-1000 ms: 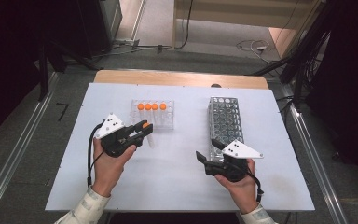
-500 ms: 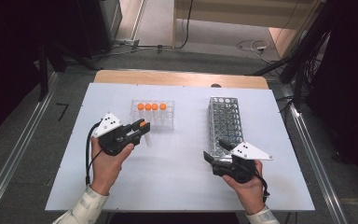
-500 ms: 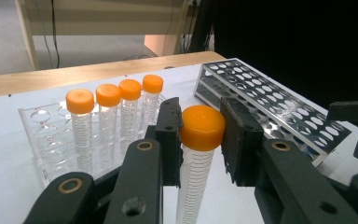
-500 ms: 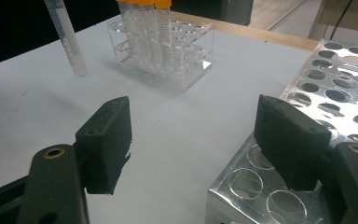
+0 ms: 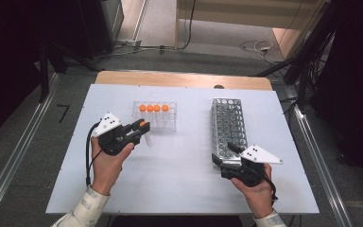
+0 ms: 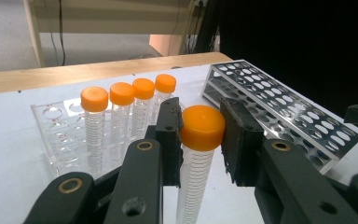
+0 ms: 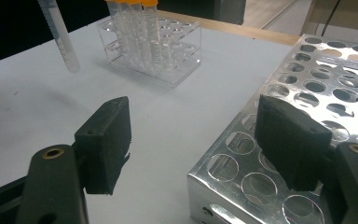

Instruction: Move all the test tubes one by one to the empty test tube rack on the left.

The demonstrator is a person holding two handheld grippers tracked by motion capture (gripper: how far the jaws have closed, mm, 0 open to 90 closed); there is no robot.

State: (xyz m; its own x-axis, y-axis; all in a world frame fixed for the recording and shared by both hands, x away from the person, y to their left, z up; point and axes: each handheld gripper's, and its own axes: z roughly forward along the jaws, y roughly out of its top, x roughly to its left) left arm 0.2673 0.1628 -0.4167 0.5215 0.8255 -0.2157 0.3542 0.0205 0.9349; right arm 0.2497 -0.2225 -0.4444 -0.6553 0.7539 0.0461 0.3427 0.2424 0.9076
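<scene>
Tube lifted from the clear rack, metal rack waiting

My left hand-held gripper pinches an orange-capped tube just under its cap, beside the clear rack on the desk; my right hand-held gripper gapes at the metal rack corner. That high pinch could let it swing. The left gripper view shows the grip; the high view shows both racks well apart.

We see a white desk with a wooden edge at 12 o'clock. On the grey floor behind it, cables lie at 1 o'clock. Metal rails run beside the desk.
</scene>
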